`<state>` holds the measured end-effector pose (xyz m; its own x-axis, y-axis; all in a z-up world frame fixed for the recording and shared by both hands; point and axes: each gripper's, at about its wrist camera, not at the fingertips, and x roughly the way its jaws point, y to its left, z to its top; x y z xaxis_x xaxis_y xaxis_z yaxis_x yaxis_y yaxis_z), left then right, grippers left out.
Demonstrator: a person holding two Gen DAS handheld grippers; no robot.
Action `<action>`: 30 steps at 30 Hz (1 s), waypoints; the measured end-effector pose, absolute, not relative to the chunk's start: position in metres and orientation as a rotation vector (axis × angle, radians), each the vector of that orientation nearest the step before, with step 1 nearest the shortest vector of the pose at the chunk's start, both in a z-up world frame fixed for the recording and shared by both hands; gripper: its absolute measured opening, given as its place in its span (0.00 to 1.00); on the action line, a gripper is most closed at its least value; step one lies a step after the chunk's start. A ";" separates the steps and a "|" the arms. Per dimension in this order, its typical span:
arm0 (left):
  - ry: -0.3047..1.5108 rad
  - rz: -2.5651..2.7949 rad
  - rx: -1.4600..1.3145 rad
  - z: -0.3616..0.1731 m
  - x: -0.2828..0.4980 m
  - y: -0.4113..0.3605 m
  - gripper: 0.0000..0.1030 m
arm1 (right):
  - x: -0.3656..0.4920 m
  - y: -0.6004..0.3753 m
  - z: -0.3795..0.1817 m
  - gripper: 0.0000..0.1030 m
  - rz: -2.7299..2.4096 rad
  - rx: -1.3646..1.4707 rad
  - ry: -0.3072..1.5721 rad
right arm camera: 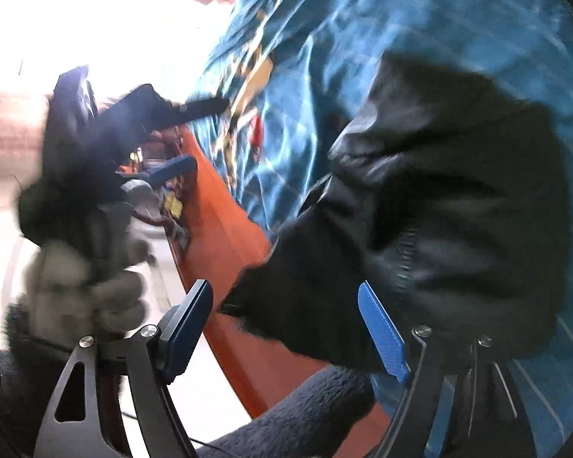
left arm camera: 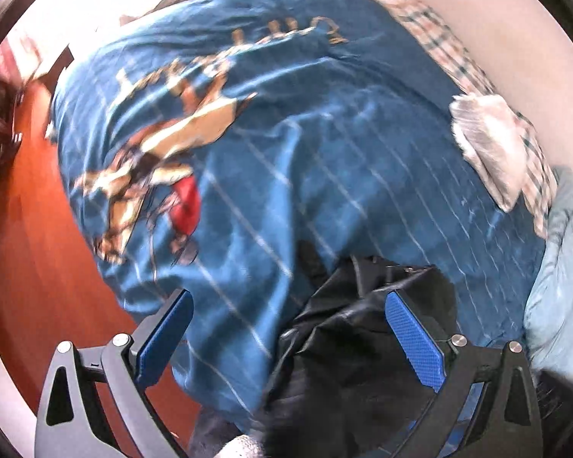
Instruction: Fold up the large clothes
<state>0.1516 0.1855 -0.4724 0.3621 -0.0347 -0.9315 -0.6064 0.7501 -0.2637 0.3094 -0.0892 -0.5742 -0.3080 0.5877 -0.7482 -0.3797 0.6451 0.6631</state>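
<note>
A black garment point(left arm camera: 347, 343) is seen bunched on the near part of a blue printed bedspread point(left arm camera: 286, 152), beside an orange wooden edge point(right arm camera: 225, 252). The left gripper point(left arm camera: 286, 339) is held above it with its jaws spread wide, nothing pinched between them. The right gripper point(right arm camera: 286, 328) is likewise spread, the dark cloth lying loose beyond its blue pads

The bedspread point(left arm camera: 324, 160) is lying over the bed. The dark garment point(right arm camera: 439, 198) is lying on its near edge. A folded cloth point(left arm camera: 489, 145) is resting further back, toward the wall point(left arm camera: 496, 30).
</note>
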 end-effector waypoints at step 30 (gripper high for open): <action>1.444 0.455 -0.530 -0.602 0.146 0.118 1.00 | 0.487 -0.181 -0.791 0.85 1.207 0.523 1.912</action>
<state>0.1459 0.1178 -0.6016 0.0797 -0.0238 -0.9965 -0.5913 0.8037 -0.0665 0.4869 -0.1808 -0.7908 -0.5959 0.6928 -0.4060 -0.0686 0.4599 0.8853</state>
